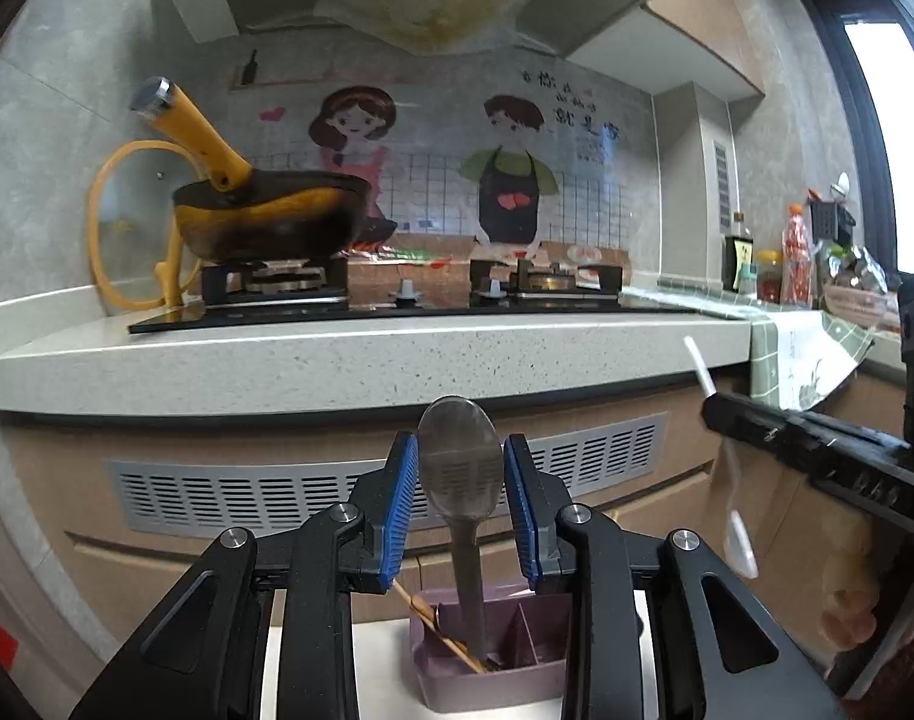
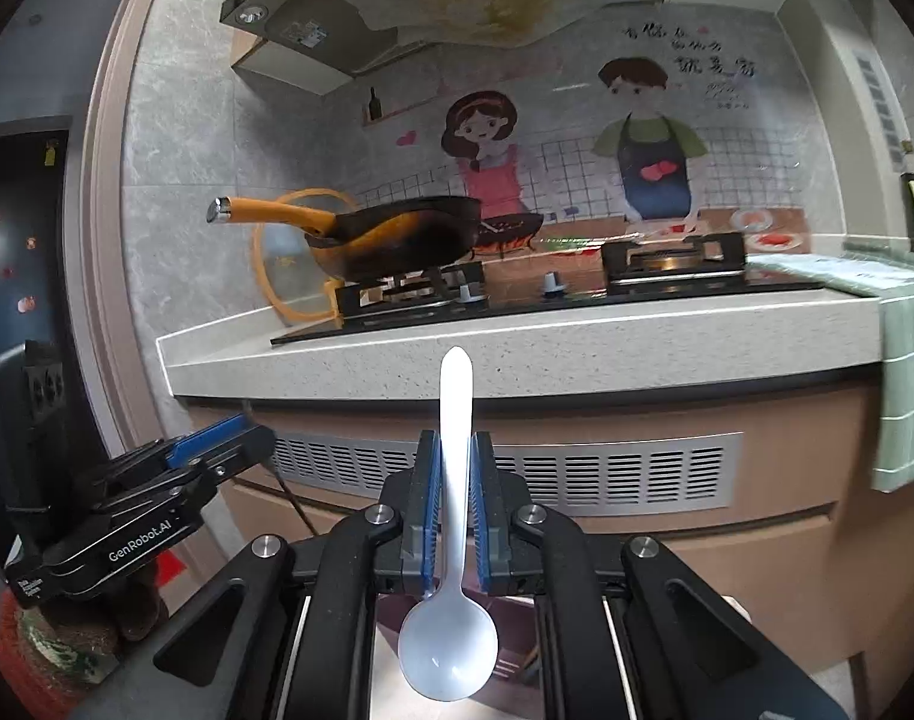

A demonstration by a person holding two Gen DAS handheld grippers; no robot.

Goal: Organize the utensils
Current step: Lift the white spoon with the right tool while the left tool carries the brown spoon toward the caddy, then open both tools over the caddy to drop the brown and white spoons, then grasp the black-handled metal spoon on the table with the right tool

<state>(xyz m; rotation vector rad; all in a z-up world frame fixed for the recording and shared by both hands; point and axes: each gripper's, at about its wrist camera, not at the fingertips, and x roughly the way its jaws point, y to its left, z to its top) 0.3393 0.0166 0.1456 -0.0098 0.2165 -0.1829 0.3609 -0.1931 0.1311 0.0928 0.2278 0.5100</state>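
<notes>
Left wrist: left gripper (image 1: 460, 507) jaws wide, metal spoon (image 1: 462, 468) standing bowl-up between the pads, no clear contact, its handle down in the purple organizer (image 1: 451, 684) beside chopsticks (image 1: 436, 624). Right wrist: right gripper (image 2: 455, 510) clamped on white plastic spoon (image 2: 451, 618), bowl down, above the organizer

A long speckled white stone counter (image 1: 361, 354) runs across the kitchen. A black glass stove (image 1: 397, 300) sits on it. A dark pan with a yellow handle (image 1: 265, 216) rests on the left burner. The grey wall behind has a cartoon sticker of a girl and a boy (image 2: 571, 150). A grey metal vent grille (image 2: 577, 474) sits in the tan cupboard below. Daylight comes through a window (image 1: 883, 138) on the right.
</notes>
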